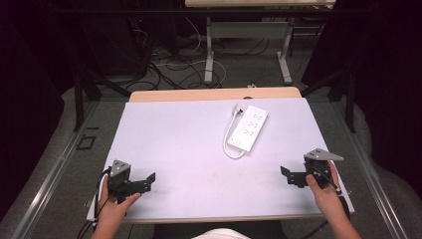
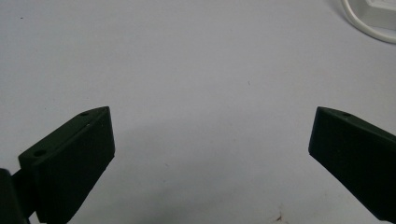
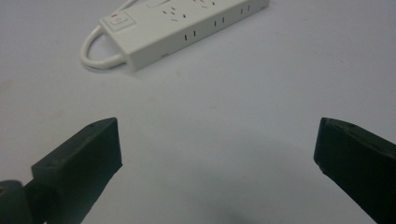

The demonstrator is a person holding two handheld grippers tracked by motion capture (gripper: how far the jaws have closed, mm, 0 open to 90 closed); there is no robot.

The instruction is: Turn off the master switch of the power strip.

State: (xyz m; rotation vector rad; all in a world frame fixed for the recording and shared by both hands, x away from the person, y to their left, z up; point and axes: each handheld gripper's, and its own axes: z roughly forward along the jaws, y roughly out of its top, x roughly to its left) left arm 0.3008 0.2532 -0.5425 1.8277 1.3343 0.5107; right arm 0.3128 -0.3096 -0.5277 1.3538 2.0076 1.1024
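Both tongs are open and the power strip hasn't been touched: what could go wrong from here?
1. The white plastic power strip lies flat on the pale table mat; the right tongs, wide open, might push it along rather than grip it.
2. Its looped white cable curls beside it and could snag a jaw.
3. The left tongs sit farther off, so help may lag.

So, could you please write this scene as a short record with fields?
surface: white table
item: white power strip, flat, right of centre
cable: white cable, looped beside the strip
left gripper: open, holds nothing, near front left edge
right gripper: open, holds nothing, nearer the strip
contact: neither gripper touches the strip
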